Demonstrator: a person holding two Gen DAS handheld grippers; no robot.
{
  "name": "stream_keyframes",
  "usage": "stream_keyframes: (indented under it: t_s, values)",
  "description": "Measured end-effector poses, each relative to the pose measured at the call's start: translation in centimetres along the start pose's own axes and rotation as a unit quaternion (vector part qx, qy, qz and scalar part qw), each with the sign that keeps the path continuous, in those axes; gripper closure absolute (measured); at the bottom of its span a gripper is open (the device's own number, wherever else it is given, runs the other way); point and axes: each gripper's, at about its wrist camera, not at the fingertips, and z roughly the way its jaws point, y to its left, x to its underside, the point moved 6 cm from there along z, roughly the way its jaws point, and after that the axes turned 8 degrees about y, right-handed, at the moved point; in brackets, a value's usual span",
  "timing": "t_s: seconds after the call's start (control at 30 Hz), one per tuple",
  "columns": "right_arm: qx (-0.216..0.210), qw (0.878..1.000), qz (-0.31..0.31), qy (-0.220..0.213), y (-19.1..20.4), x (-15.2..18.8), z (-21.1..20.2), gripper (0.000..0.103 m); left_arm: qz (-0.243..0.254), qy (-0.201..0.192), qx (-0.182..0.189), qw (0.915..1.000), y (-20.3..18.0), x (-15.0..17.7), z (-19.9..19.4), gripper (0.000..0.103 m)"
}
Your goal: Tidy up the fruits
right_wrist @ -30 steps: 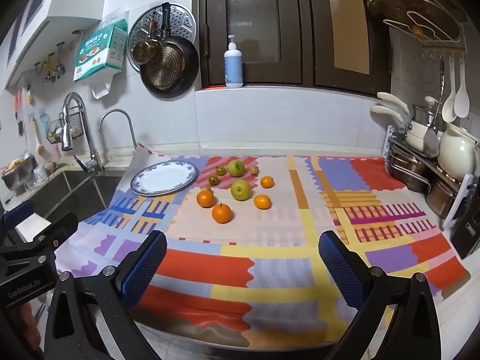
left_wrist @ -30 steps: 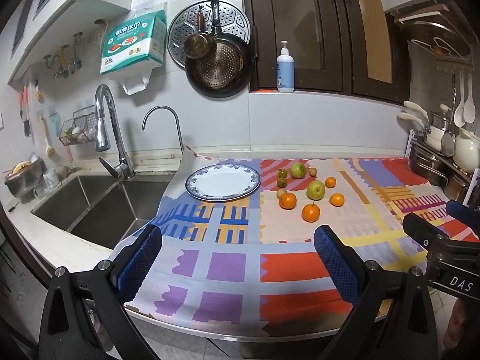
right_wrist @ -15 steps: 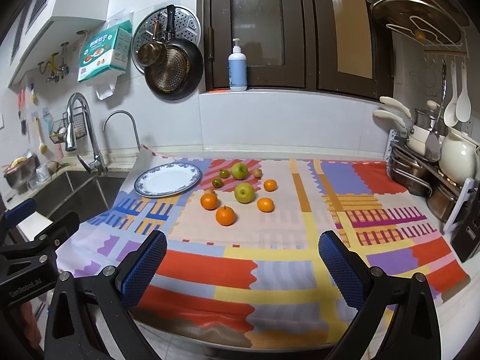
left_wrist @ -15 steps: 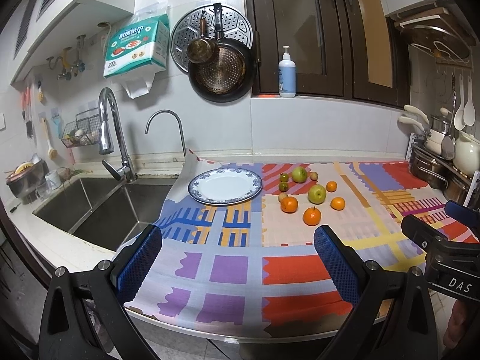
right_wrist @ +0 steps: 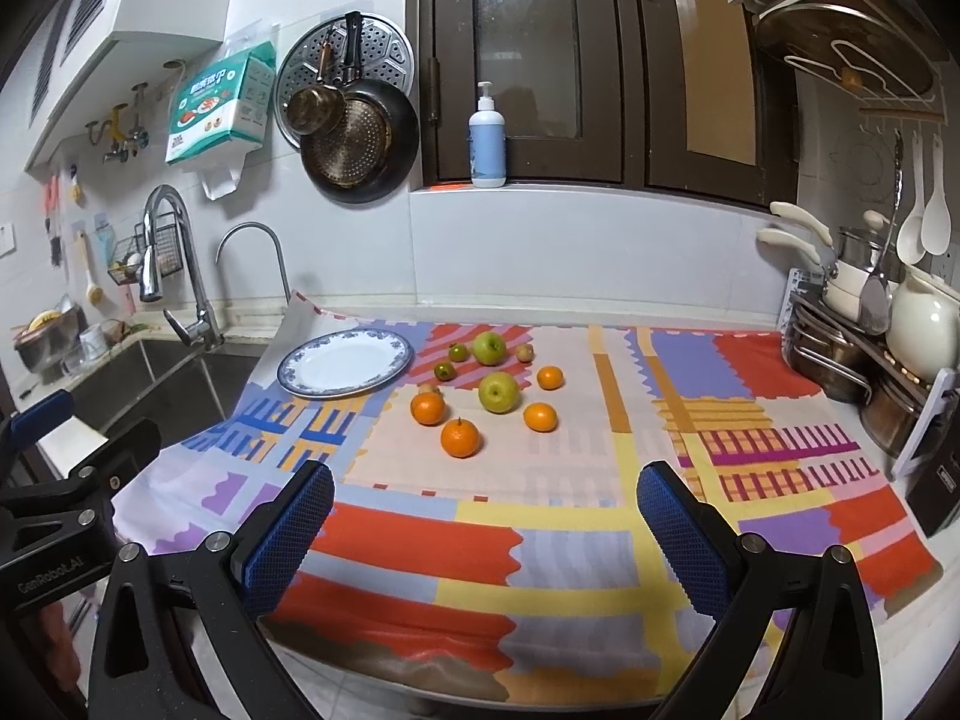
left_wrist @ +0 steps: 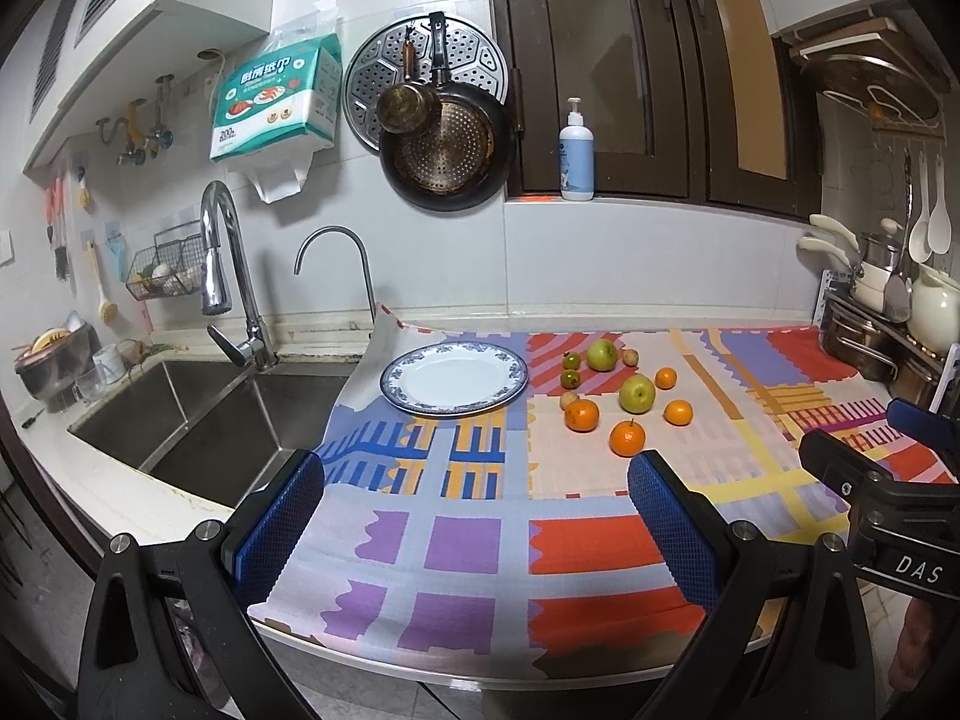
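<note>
Fruit [right_wrist: 461,437] sits untouched at the empty plate's [right_wrist: 345,363] 3 o'clock; sorting hasn't begun. Left claw [left_wrist: 477,525] and right claw [right_wrist: 485,531] both gape wide, empty; next, reach for the nearest orange.

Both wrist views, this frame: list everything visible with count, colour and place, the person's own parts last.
plate: 1, white with blue rim, empty, left on the cloth
green apples: 2, right of the plate
oranges: 4, two larger near front, two smaller to the right
small green fruits: 2, between plate and far apple
small brownish fruits: 2, one by the far apple, one behind an orange
cloth: 1, multicoloured, over the counter
sink: 1, steel, left, two taps
pans: hung on the wall
pump bottle: 1, white-blue, on the ledge
left gripper: open, empty
right gripper: open, empty
</note>
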Motion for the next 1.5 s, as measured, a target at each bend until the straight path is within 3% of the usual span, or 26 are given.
stream_keyframes:
  t_s: [1.5]
  values:
    - [0.002, 1.000, -0.002, -0.004, 0.70, -0.21, 0.30, 0.001, 0.000, -0.002, 0.004, 1.0000, 0.56, 0.14, 0.15, 0.000]
